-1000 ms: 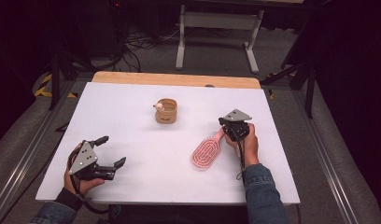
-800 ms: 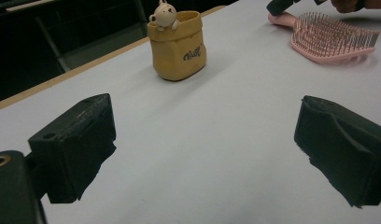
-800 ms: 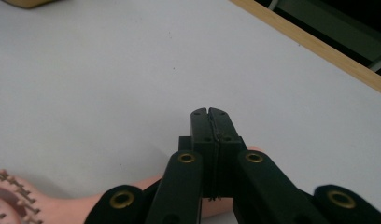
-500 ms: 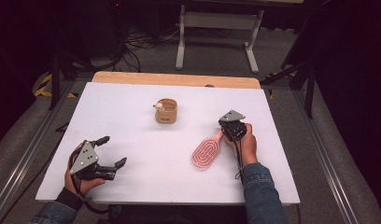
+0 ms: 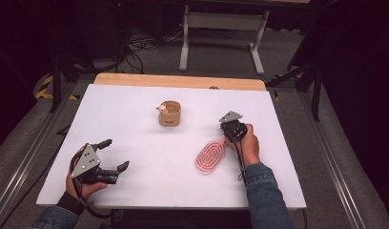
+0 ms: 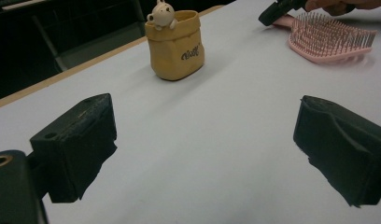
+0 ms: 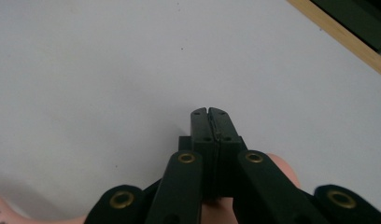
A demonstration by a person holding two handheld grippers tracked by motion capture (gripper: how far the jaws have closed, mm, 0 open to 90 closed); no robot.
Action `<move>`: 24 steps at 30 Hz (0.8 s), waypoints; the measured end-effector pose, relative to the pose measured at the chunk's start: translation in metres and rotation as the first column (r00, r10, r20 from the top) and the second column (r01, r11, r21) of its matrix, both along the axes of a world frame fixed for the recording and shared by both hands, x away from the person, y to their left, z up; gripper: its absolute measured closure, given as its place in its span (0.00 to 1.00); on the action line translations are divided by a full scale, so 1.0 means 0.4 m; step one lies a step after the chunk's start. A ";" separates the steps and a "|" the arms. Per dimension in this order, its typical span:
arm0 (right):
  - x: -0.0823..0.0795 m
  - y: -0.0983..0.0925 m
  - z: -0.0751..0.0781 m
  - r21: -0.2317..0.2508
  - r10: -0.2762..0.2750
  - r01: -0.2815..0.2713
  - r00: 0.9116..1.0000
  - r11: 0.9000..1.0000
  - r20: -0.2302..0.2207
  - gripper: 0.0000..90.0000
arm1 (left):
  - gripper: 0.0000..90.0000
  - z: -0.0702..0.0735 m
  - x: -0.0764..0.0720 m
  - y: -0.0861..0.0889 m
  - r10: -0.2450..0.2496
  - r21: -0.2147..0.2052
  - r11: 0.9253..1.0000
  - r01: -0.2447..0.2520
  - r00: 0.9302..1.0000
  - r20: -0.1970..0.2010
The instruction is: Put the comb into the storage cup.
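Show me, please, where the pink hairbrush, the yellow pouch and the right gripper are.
pink hairbrush [image 5: 210, 157]: high view, middle of its bristle pad.
yellow pouch [image 5: 169, 115]: high view, its front wall.
right gripper [image 7: 210, 112]: right gripper view, closed jaw tips.

You see the white table [image 5: 135, 109] brightly lit from above, the surroundings very dark, and the near jaws slightly blurred.

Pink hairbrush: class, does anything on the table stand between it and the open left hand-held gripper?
Nothing visible does. Bare white table lies between the left hand-held gripper and the pink hairbrush. The tan pouch stands farther back, off that line. The right hand-held gripper, jaws together, sits at the brush's handle end.
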State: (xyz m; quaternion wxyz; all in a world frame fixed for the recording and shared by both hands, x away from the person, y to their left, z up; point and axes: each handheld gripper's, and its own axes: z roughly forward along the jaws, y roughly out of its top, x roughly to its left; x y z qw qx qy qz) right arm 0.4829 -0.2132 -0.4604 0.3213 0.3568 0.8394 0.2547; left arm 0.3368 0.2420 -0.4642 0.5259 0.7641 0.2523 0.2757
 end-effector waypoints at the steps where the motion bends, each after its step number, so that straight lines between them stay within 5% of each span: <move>1: 0.003 0.003 0.001 -0.007 -0.004 0.004 1.000 1.000 -0.010 1.00 | 0.08 0.000 0.001 0.001 0.002 0.001 1.000 -0.002 1.000 0.001; 14: 0.005 -0.008 0.010 -0.004 -0.035 0.034 0.997 0.999 -0.072 1.00 | 0.08 -0.002 0.000 0.001 -0.001 0.000 1.000 0.001 1.000 -0.006; 24: -0.013 -0.038 0.025 -0.030 -0.060 0.056 0.987 0.998 -0.152 1.00 | 0.08 -0.001 0.000 0.002 -0.005 0.008 1.000 0.005 1.000 -0.004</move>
